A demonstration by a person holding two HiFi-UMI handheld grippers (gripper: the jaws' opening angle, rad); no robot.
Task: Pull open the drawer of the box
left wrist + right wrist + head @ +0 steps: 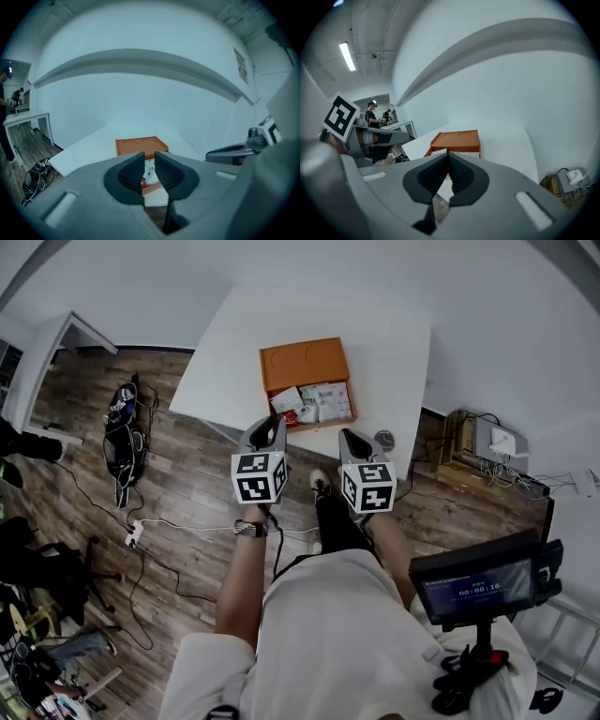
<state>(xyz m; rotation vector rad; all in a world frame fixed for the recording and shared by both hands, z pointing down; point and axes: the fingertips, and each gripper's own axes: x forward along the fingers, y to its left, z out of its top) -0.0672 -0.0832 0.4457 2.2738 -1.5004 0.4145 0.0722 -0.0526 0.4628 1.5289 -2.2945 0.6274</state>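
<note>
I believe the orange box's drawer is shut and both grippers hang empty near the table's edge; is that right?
Not quite: the drawer of the orange box is pulled open, packets showing inside, as the head view shows. The left gripper and right gripper do hang empty near the table edge.

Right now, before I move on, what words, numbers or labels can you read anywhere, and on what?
"00:00:16": on the small screen, lower right in the head view; the line above it is too small to read.
Packets in the open drawer: print too small to read.
Wall notice in the left gripper view: blurred, unreadable.
</note>
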